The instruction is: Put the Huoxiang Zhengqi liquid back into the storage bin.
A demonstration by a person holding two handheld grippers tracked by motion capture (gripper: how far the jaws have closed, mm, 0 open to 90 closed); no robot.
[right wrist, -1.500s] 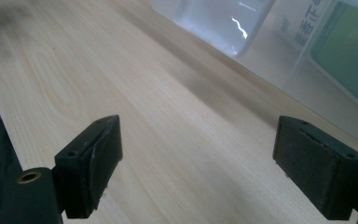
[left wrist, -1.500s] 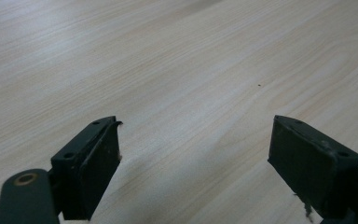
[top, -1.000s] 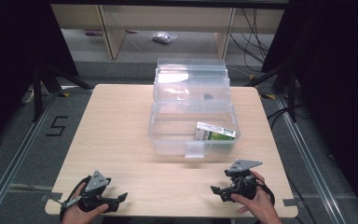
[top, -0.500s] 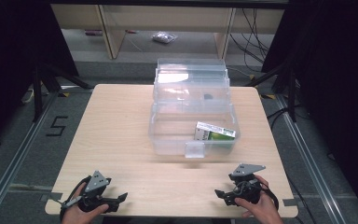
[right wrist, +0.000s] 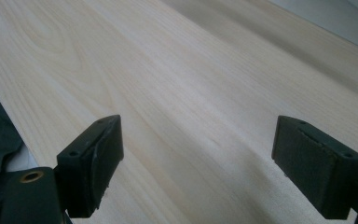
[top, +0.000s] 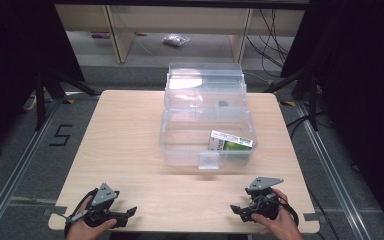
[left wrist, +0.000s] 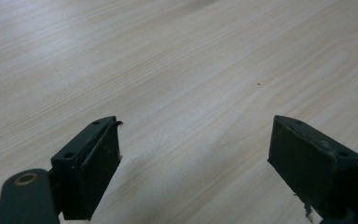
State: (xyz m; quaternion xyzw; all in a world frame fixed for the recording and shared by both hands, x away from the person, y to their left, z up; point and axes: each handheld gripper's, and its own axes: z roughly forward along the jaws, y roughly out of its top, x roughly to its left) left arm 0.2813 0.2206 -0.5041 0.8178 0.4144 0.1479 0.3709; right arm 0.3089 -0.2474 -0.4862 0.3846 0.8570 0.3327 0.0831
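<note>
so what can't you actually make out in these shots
- Print on the green and white box in the clear bin: too small and blurred in the high view.
- Small dark object in the bin's rear section: too small to identify.
- Bag on the floor beyond the table: contents too small and far.
- Left tool and right tool: forearms cut off by the bottom edge.

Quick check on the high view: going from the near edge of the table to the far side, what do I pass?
Left claw and right claw at the near edge → bare table → clear bin holding a green box → the bin's raised lid → floor with a small bag.
</note>
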